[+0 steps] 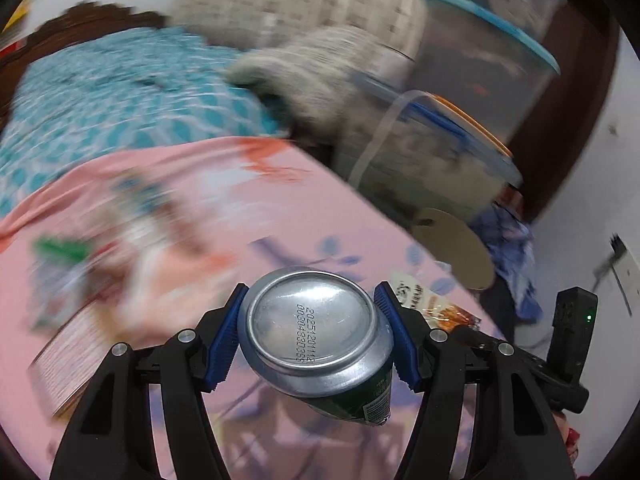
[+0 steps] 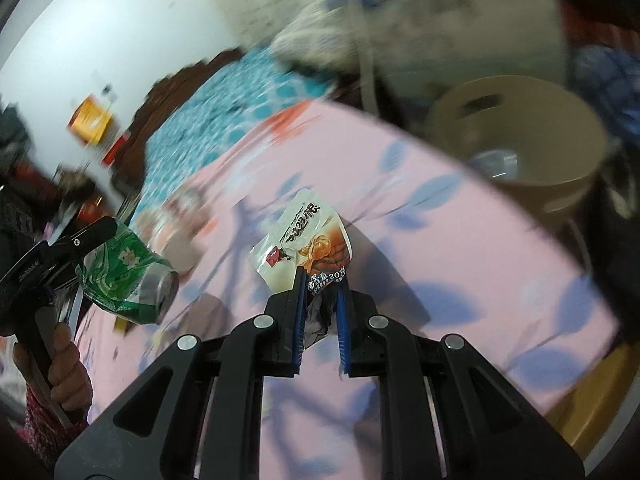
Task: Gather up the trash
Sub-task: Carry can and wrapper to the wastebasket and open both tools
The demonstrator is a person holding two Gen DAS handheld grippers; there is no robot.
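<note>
1. Crushed green aluminium drink can (image 1: 316, 336), silver base with a printed date code turned toward the left wrist camera, pinched on both sides by the blue ribbed pads (image 1: 224, 344) of the left gripper (image 1: 310, 334).
2. Same can also visible in the right wrist view, dented and lying sideways in the air, above the pink bedsheet with blue leaf print (image 2: 460, 248), not touching it.
3. White and brown plastic snack wrapper with printed characters (image 2: 304, 240), clamped at its lower end between the nearly closed blue pads of the right gripper (image 2: 320, 284); upper part standing free above the sheet.
4. Same wrapper seen in the left wrist view just right of the left gripper's right finger, near the edge of the bed.
5. Round tan plastic bin with a handle slot (image 2: 516, 144), placed beside the bed, beyond the sheet's edge; something shiny inside at the bottom, too blurred to name.
6. Teal patterned blanket (image 1: 120, 92) farther up the bed, behind the pink sheet.
7. Blurred packaging (image 1: 80, 292) lying on the sheet at the left; details not readable.
</note>
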